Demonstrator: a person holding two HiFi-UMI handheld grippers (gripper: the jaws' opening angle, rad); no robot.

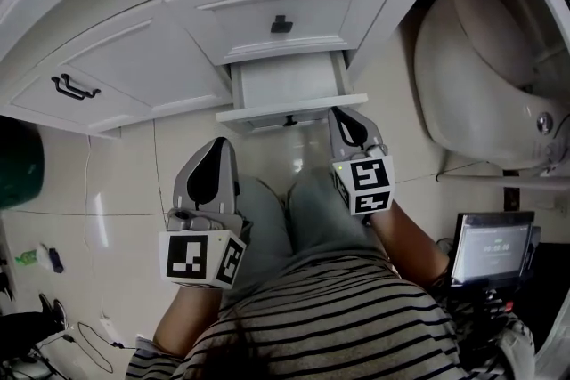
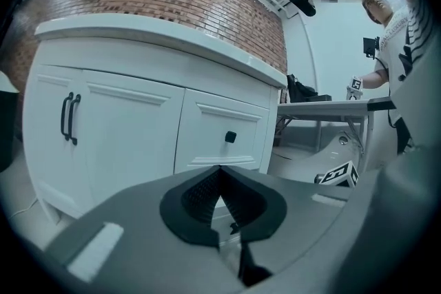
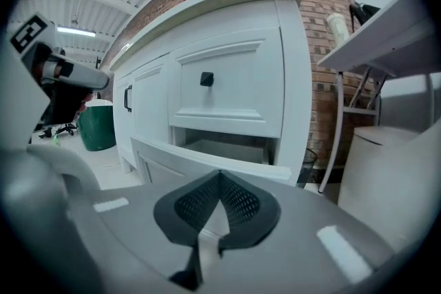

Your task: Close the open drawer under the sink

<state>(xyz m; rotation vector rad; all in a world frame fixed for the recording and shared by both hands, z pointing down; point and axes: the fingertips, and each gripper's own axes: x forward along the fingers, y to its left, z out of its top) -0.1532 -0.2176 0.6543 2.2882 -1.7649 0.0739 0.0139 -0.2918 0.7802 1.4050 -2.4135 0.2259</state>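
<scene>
The lower drawer point(image 1: 287, 83) of the white vanity stands pulled out, its front panel point(image 1: 289, 113) facing me with a small black knob point(image 1: 289, 121). My right gripper point(image 1: 344, 115) is shut and empty, with its tips at the right end of that panel; I cannot tell whether they touch. In the right gripper view the drawer front point(image 3: 172, 158) lies just ahead of the shut right gripper point(image 3: 220, 174). My left gripper point(image 1: 218, 147) hangs lower left, short of the drawer, shut and empty. In the left gripper view the left gripper point(image 2: 220, 169) points at the cabinet.
Above the open drawer is a shut drawer with a black knob point(image 1: 281, 24). Cabinet doors with black handles point(image 1: 76, 87) are to the left. A toilet point(image 1: 481, 76) stands close on the right, a green bin point(image 1: 18, 163) at far left, a screen point(image 1: 492, 245) by my right arm.
</scene>
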